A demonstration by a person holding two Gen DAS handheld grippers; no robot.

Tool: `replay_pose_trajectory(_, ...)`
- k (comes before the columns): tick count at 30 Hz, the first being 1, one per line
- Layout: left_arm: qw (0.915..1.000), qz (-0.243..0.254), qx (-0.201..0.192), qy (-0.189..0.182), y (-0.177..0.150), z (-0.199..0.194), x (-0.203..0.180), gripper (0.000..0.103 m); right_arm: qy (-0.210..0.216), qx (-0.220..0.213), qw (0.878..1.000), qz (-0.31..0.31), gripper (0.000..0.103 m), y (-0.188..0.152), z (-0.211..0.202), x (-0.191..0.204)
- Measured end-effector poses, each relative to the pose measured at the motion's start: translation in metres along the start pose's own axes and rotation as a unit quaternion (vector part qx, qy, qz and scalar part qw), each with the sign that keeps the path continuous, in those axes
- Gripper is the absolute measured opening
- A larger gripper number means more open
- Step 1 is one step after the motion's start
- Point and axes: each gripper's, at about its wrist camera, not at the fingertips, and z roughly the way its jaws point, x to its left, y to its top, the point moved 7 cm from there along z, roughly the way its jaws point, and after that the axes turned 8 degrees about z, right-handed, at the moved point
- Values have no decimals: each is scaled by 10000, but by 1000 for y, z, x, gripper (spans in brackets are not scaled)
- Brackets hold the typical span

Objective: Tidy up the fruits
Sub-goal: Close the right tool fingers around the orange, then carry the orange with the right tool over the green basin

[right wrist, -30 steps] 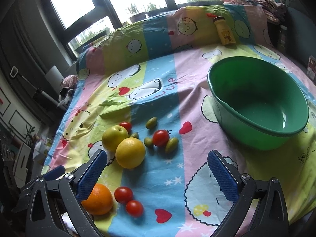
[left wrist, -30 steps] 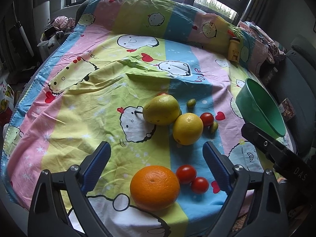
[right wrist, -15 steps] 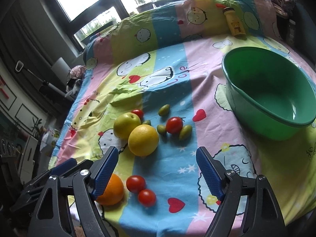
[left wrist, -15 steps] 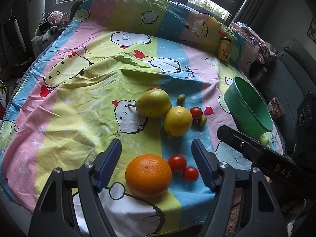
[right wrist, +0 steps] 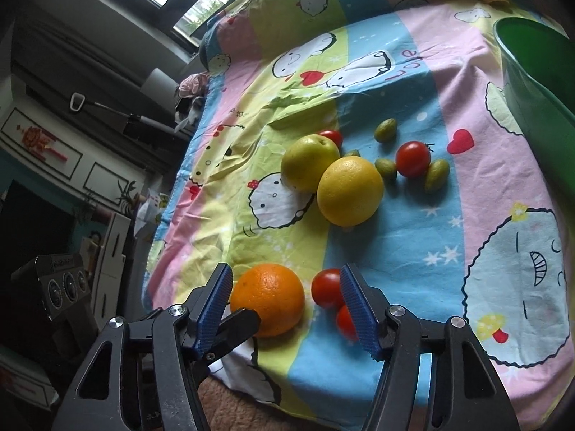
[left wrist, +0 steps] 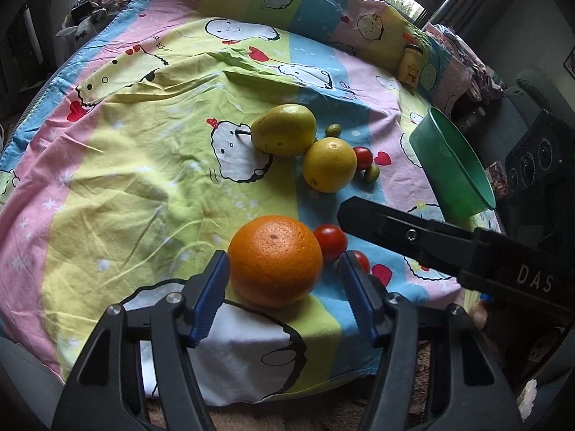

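Note:
An orange [left wrist: 276,260] lies near the front edge of the cartoon-print cloth [left wrist: 143,165]; it also shows in the right wrist view [right wrist: 267,300]. My left gripper [left wrist: 284,280] is open with the orange between its blue pads, not closed on it. My right gripper [right wrist: 285,298] is open just in front of the orange and two red tomatoes [right wrist: 327,287]. Further back lie a yellow citrus [right wrist: 350,190], a green pear [right wrist: 309,163], another tomato [right wrist: 413,159] and small green fruits [right wrist: 385,130]. The green bowl [right wrist: 535,82] stands at the right.
A yellow bottle [left wrist: 411,68] stands at the far right of the cloth. The right gripper's black arm [left wrist: 449,244] crosses the left wrist view. A chair and clutter lie beyond the table's right edge; the cloth's front edge hangs just below both grippers.
Both grippers have moved down and forward to the orange and have narrowed. The left one now straddles the orange. The right one swung left, away from the bowl.

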Motion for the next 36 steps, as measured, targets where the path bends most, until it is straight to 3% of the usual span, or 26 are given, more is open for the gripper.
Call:
replay_pose_trajectory(6,9999,-29,87,90,-5,4,3,58,122,351,9992,-153,56,-6,13,11)
replay_pose_trajectory(22,9998,-119,145,48,-9,10,6,58,-320,693,9961,-445,56,-15,40,12)
replay_pose_trajectory(31,9999,-99,79,114,-4,8,2,57,-380,569,9963,-518,56,-14,38,14)
replay_pose_trajectory(36,9995,165,-202,173,15,-5,-13,57,-274,236,9976,-592,56,-2,16,20)
